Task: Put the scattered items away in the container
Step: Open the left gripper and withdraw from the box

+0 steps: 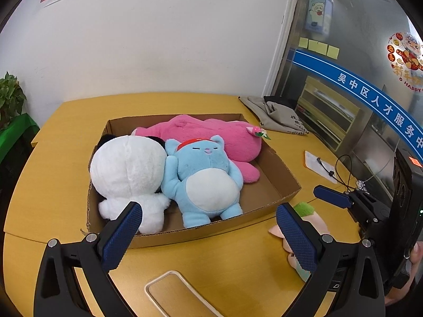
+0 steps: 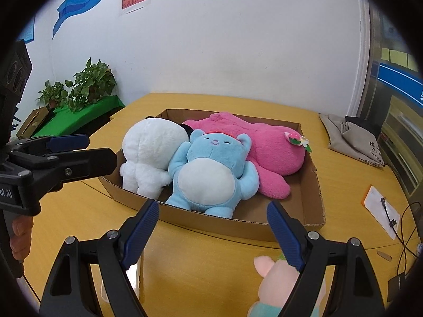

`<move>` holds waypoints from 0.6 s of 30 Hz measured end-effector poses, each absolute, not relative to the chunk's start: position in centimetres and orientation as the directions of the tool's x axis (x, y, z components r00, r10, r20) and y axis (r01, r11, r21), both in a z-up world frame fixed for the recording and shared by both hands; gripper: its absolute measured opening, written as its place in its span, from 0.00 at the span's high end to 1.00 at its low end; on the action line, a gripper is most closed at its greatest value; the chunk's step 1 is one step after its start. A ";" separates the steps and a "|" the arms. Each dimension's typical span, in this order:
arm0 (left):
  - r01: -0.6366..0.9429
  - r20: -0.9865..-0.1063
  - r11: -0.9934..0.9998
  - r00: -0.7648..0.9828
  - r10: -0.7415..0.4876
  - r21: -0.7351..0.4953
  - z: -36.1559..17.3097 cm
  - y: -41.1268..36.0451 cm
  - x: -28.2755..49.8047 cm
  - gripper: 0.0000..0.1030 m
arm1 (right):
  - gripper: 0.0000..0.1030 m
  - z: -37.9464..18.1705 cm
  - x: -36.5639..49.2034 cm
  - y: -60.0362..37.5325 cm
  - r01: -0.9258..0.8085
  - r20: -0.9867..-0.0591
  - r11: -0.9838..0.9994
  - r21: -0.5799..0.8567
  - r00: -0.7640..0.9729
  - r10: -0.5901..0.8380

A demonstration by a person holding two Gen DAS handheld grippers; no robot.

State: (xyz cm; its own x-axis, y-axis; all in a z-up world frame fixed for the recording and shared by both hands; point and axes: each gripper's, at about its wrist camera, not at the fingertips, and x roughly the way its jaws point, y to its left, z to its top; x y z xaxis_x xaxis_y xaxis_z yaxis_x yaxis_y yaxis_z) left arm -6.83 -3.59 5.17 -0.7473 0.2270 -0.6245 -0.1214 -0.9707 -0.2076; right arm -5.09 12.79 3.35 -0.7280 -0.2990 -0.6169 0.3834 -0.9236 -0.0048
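A shallow cardboard box [image 1: 280,182] [image 2: 314,185] sits on the yellow table. In it lie a white plush [image 1: 129,171] [image 2: 150,153], a blue cat plush [image 1: 206,179] [image 2: 211,171] and a pink plush [image 1: 219,137] [image 2: 269,148]. A small pink and green plush [image 1: 298,240] [image 2: 280,282] lies on the table outside the box, near its front right corner. My left gripper [image 1: 211,235] is open and empty before the box. My right gripper [image 2: 214,235] is open and empty, with its right finger over the small plush. The right gripper also shows in the left wrist view [image 1: 333,198].
A clear phone case [image 1: 177,293] lies on the table near my left gripper. A grey cloth bag [image 1: 275,116] [image 2: 351,137] lies at the back right. A white card with a black cable [image 1: 320,166] [image 2: 383,211] is at the right. Potted plants [image 2: 87,84] stand left.
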 end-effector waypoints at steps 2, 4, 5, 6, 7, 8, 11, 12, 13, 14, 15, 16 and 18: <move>-0.123 -0.623 -0.971 -0.748 0.227 -0.205 5.3 -3.4 -6.6 0.00 | 0.19 3.4 -4.8 12.9 0.380 -0.615 -0.925 -0.005 -0.730 -0.296; -0.122 -0.622 -0.969 -0.748 0.232 -0.214 5.3 -3.4 -6.4 0.00 | 0.19 3.4 -4.6 13.1 0.375 -0.613 -0.927 -0.007 -0.734 -0.292; -0.124 -0.622 -0.966 -0.745 0.241 -0.225 5.3 -3.3 -6.3 0.00 | 0.19 3.4 -4.5 13.2 0.372 -0.612 -0.928 -0.010 -0.736 -0.288; -0.123 -0.622 -0.965 -0.743 0.245 -0.233 5.2 -3.3 -6.3 0.00 | 0.19 3.4 -4.5 13.2 0.370 -0.611 -0.929 -0.014 -0.739 -0.285; -0.120 -0.623 -0.965 -0.743 0.244 -0.234 5.2 -3.3 -6.2 0.00 | 0.19 3.3 -4.3 13.3 0.368 -0.610 -0.930 -0.017 -0.740 -0.282; -0.118 -0.624 -0.965 -0.743 0.242 -0.234 5.2 -3.2 -6.1 0.00 | 0.19 3.3 -4.2 13.4 0.367 -0.609 -0.930 -0.018 -0.741 -0.281; -0.113 -0.626 -0.966 -0.742 0.239 -0.234 5.1 -3.0 -5.8 0.00 | 0.19 3.4 -4.0 13.7 0.389 -0.603 -0.921 -0.001 -0.735 -0.310; -0.113 -0.625 -0.965 -0.742 0.241 -0.237 5.1 -2.9 -5.8 0.00 | 0.19 3.5 -3.9 13.9 0.400 -0.599 -0.917 0.007 -0.732 -0.324; -0.114 -0.625 -0.964 -0.741 0.244 -0.240 5.1 -2.7 -5.7 0.00 | 0.19 3.7 -3.7 14.2 0.402 -0.593 -0.916 0.012 -0.735 -0.330; -0.117 -0.626 -0.963 -0.740 0.247 -0.241 5.0 -2.5 -5.7 0.00 | 0.19 3.8 -3.6 14.5 0.403 -0.584 -0.915 0.015 -0.739 -0.335; -0.123 -0.628 -0.962 -0.736 0.252 -0.242 4.9 -2.2 -5.7 0.00 | 0.19 3.9 -3.4 15.0 0.404 -0.575 -0.915 0.018 -0.744 -0.340; -0.130 -0.631 -0.961 -0.732 0.258 -0.243 4.8 -1.9 -5.7 0.00 | 0.19 3.9 -3.2 15.5 0.403 -0.567 -0.915 0.020 -0.749 -0.342; -0.147 -0.640 -0.957 -0.717 0.277 -0.249 4.2 -0.9 -6.0 0.00 | 0.19 3.7 -2.9 16.9 0.393 -0.553 -0.919 0.025 -0.761 -0.341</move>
